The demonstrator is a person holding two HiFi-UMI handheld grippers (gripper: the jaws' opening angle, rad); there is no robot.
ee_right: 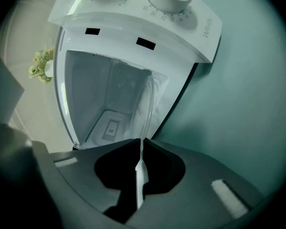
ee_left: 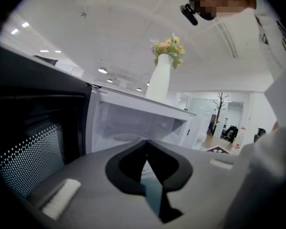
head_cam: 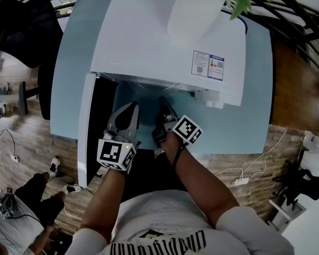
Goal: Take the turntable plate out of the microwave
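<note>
The white microwave stands on a light blue table with its dark door swung open to the left. The clear glass turntable plate pokes out at the cavity's front. In the right gripper view the plate runs edge-on out of the cavity, and its rim lies between the pads. My right gripper, rolled onto its side, is shut on that rim. My left gripper sits just left of it before the opening. Its tips meet, and I see nothing held. The plate shows faintly on the cavity floor.
A white vase with flowers stands on the microwave's top. The open door walls off the left side. A dark chair stands beyond the table's left edge. A white cable and plug strip lie on the wooden floor at right.
</note>
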